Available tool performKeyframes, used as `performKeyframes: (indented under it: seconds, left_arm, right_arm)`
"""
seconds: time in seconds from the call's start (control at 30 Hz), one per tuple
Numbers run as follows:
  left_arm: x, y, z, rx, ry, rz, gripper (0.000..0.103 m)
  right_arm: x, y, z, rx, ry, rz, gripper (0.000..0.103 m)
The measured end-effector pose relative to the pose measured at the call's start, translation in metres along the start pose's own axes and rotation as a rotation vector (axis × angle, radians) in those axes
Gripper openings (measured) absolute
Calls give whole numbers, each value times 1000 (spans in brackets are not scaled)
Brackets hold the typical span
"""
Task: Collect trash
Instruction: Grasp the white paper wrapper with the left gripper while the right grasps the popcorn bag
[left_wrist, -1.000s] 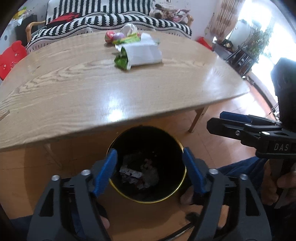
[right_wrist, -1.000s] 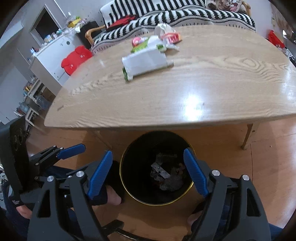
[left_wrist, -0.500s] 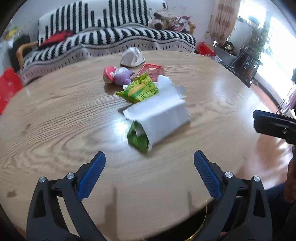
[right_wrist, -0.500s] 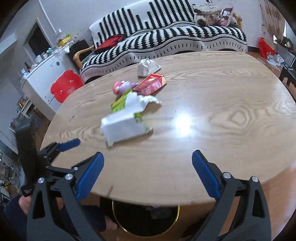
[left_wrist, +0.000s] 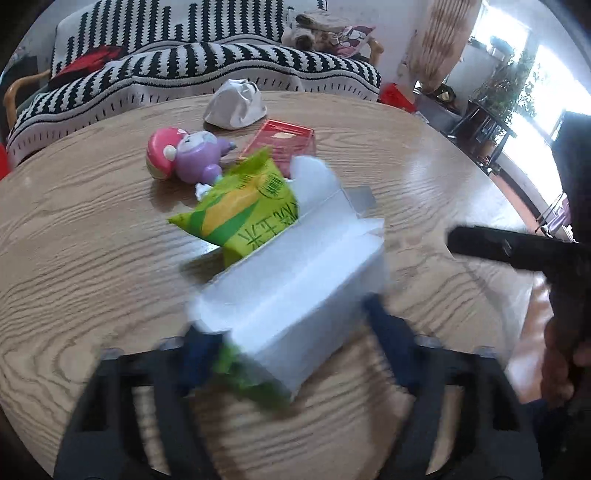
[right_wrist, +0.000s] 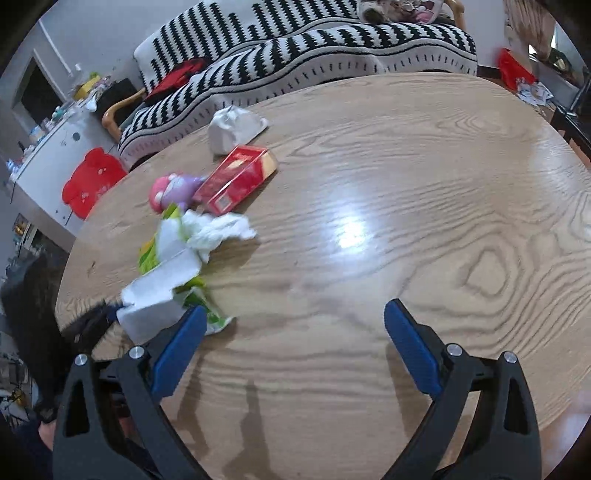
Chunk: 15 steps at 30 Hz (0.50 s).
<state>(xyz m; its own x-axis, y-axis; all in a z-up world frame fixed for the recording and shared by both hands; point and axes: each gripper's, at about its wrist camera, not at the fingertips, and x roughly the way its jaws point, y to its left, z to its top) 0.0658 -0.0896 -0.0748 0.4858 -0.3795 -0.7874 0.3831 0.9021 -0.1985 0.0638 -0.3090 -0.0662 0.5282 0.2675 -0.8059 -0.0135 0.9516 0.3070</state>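
Both tools left the bin; left tool (left_wrist: 291, 332) closing around white carton (left_wrist: 295, 288); right tool (right_wrist: 295, 336) apart.

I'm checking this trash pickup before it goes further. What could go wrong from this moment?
1. The left gripper is closing around the white carton, with a green wrapper under it; the wrapper may slip out and stay behind.
2. The yellow-green snack bag leans on the carton, so lifting could drag it into the purple toy.
3. The open right gripper is close beside the carton and could bump it.

Black fingers (right_wrist: 424, 354) (blue pads, silver screws)
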Motion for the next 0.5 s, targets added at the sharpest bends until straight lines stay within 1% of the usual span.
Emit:
performKeyframes:
  seconds: [0.03, 0.07, 0.17, 0.3, 0.37, 0.43, 0.47, 0.5]
  left_arm:
    - [-3, -3, -1, 3, -4, -4, 50]
    - [-9, -6, -3, 8, -10, -7, 42]
    - [-26, -11, -9, 20, -21, 8, 34]
    - [-60, -3, -19, -31, -50, 1, 32]
    - [-77, 3, -23, -47, -73, 12, 32]
    - [-93, 14, -27, -77, -89, 28, 32]
    - [-104, 26, -30, -121, -101, 31, 32]
    - [-110, 34, -31, -142, -108, 33, 32]
  right_arm:
    - [0, -1, 3, 8, -4, 5, 93]
    - [0, 0, 6, 10, -4, 12, 93]
    - [3, 5, 10, 5, 1, 18, 93]
    - [15, 19, 10, -11, 31, 29, 93]
    - [18, 28, 9, -30, 39, 32, 93]
    - [22, 42, 7, -72, 41, 24, 93]
    - [24, 53, 6, -113, 32, 2, 93]
    - [25, 62, 6, -149, 22, -16, 93]
